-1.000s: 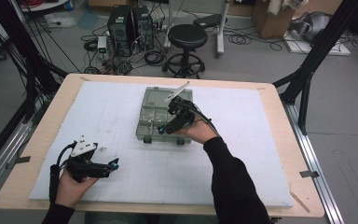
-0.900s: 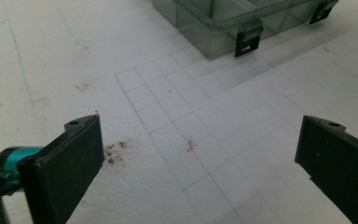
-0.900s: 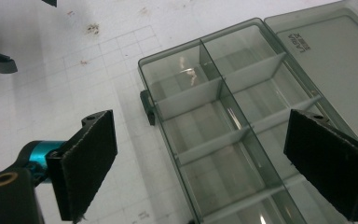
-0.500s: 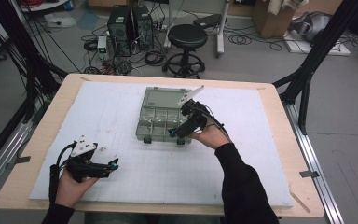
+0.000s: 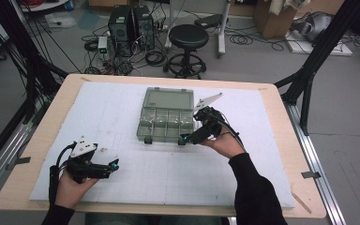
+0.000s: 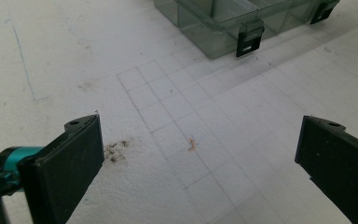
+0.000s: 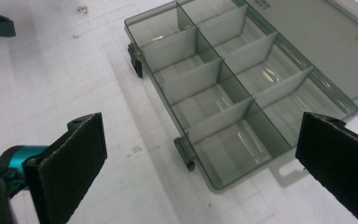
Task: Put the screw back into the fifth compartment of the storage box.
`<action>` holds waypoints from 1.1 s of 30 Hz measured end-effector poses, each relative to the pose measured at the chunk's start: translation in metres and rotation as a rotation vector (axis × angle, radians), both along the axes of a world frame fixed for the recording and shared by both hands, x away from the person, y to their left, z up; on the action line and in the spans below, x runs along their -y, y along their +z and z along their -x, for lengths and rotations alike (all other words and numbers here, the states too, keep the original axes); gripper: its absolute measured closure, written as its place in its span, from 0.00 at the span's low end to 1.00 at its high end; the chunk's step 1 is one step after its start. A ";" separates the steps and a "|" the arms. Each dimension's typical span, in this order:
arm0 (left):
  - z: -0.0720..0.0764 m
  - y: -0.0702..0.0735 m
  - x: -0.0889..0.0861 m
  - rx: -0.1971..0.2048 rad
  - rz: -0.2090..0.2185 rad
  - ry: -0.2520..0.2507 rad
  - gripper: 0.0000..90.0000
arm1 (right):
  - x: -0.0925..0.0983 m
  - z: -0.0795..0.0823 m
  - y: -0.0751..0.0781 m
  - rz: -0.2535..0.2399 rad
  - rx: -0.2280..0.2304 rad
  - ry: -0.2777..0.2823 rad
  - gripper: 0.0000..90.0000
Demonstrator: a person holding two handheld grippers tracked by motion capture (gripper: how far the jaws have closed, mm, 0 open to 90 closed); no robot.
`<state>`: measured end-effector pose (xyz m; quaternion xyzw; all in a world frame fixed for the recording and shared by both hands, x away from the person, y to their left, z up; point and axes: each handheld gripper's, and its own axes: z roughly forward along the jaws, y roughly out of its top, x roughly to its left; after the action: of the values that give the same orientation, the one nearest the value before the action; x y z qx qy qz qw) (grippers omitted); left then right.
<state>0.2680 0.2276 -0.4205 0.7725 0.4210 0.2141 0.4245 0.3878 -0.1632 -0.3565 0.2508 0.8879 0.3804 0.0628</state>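
A clear grey compartment box [image 5: 166, 115] lies open at the middle of the table, its lid folded flat on the far side. Its several compartments [image 7: 223, 88] look empty. My right gripper [image 5: 187, 139] sits at the box's front right corner and points left along its front edge. Its jaws [image 7: 200, 126] have just been opening and stand wide apart with nothing between the pads. My left gripper [image 5: 115, 164] rests low at the front left, pointing right toward the box [image 6: 233, 18]. It is open [image 6: 199, 126] over bare sheet, nothing between its jaws.
A white gridded foam sheet [image 5: 122, 108] covers the wooden table [image 5: 65, 93]. Two black latches [image 6: 249, 39] stick out from the box's front wall. Brown specks [image 6: 116, 149] mark the sheet near the left jaw. A stool [image 5: 187, 42] and computer towers [image 5: 131, 23] stand beyond the table.
My right hand has drawn back from over the box, going right and toward the person, to the front right corner. The left hand has stayed put.
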 end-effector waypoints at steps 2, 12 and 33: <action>0.000 0.000 0.000 0.001 0.001 -0.001 0.02 | 0.006 0.002 -0.001 -0.001 0.000 -0.012 0.01; 0.000 0.000 0.000 0.001 0.004 0.003 0.02 | 0.021 0.010 -0.001 -0.010 0.012 -0.041 0.01; 0.000 0.000 0.001 -0.003 0.006 -0.003 0.02 | 0.043 0.024 -0.010 -0.012 0.010 -0.083 0.01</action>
<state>0.2678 0.2266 -0.4201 0.7722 0.4212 0.2110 0.4263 0.3637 -0.2065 -0.3670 0.2861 0.8740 0.3842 0.0814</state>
